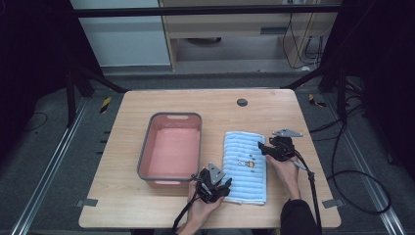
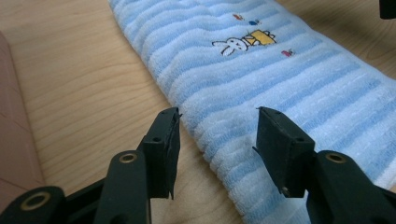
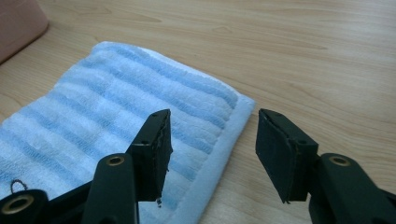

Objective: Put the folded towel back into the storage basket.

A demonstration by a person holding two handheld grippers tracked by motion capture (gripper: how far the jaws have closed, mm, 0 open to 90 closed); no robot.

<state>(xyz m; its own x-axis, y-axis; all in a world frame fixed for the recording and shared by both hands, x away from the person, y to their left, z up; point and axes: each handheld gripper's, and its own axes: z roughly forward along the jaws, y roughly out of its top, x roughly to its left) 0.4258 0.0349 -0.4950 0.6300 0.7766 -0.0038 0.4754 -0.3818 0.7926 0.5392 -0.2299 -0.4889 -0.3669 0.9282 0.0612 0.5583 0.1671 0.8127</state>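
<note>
Lying flat on the worktop, right of centre: folded blue striped towel with a small rabbit embroidery. Left tool at the towel's near left corner, jaws parted, straddling the towel's edge without gripping. Right tool at the far right edge, jaws parted over the corner. Pink basin just left of the towel.

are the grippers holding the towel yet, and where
Nothing is held: both the left gripper and right gripper stand open, straddling opposite long edges of the towel.
</note>
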